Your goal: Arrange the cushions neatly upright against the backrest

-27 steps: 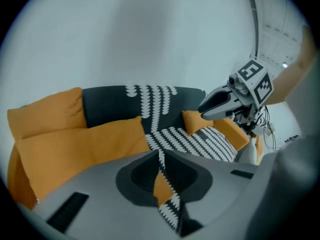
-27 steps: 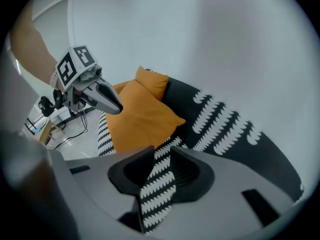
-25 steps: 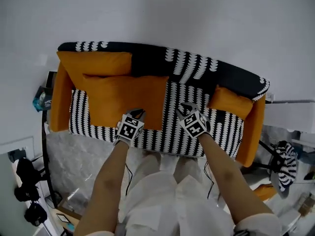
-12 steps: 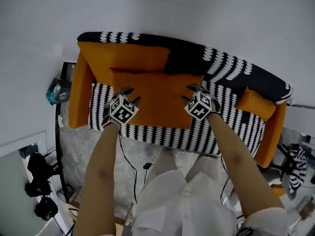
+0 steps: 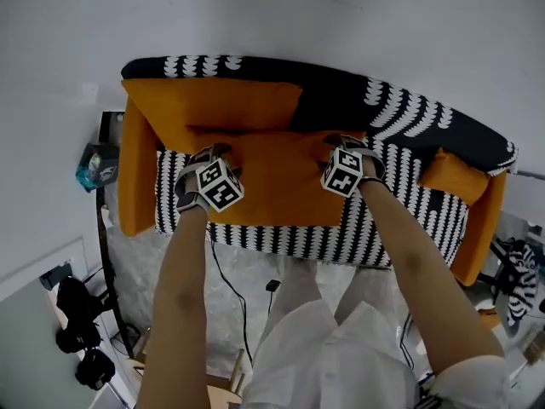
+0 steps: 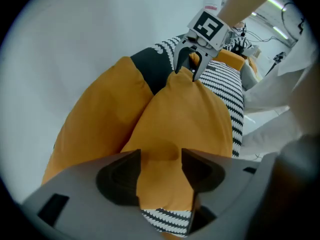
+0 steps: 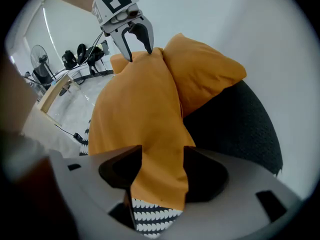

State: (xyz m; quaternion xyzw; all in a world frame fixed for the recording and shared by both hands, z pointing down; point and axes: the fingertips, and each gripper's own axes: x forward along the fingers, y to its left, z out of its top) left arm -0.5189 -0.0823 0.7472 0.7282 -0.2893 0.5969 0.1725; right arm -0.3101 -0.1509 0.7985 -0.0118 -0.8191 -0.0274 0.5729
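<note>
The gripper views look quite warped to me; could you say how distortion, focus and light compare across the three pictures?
Left gripper view: fisheye, black corners, orange cushion sharp. Right gripper view: same warp and black corners. Head view: sofa backrest bows, light even, shadows faint.

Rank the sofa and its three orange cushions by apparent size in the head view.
1. sofa
2. centre cushion and back-left cushion: these look alike, and the back-left one is partly covered, so they are not ranked
3. right-end cushion
</note>
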